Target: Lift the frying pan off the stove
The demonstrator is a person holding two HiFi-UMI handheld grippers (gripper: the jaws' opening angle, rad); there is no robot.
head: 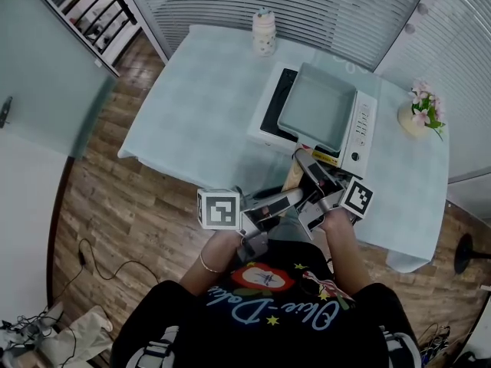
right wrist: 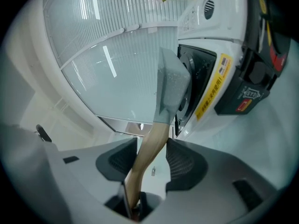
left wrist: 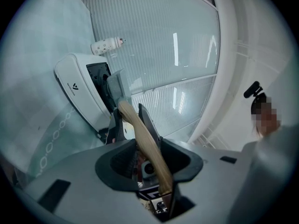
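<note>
This looks like the grabbing step: the frying pan sits on the stove at 12 o'clock, its handle pointing to 6. Next, I think, the right gripper must squeeze, then both lift straight up. The left gripper, reaching in from 9 o'clock, pinches the handle. The right, from 4 o'clock, sits loosely around it.

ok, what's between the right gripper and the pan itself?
Only the pan's own wooden handle. In the right gripper view it runs from between the jaws of the right gripper straight up to the frying pan. Nothing else lies in that stretch.
</note>
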